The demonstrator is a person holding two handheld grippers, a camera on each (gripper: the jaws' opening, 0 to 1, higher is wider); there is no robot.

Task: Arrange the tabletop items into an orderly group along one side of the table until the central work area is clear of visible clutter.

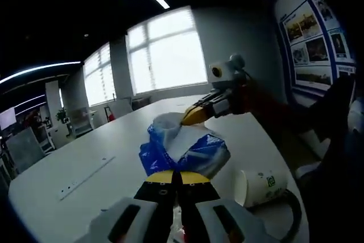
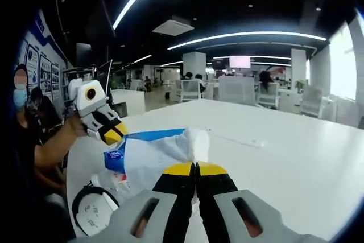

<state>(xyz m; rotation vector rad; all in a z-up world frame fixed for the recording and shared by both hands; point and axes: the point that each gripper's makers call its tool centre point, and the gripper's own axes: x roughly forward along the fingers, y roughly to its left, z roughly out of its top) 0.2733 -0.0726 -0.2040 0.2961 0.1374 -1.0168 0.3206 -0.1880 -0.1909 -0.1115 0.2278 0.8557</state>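
Observation:
A blue and white plastic bag (image 1: 183,147) is stretched above the white table (image 1: 85,152) between both grippers. In the left gripper view my left gripper (image 1: 176,173) is shut on the bag's near end, while the right gripper (image 1: 187,119) comes in from the right and pinches the far end. The right gripper view has my right gripper (image 2: 196,166) shut on the bag (image 2: 153,152). There the left gripper (image 2: 116,135), held by a person's hand, grips the opposite end.
A white paper cup (image 1: 263,186) lies on its side near the table edge, its mouth facing the right gripper view's camera (image 2: 91,209). A long flat white strip (image 1: 85,177) lies on the table. Chairs, desks and windows stand beyond the table (image 2: 284,152).

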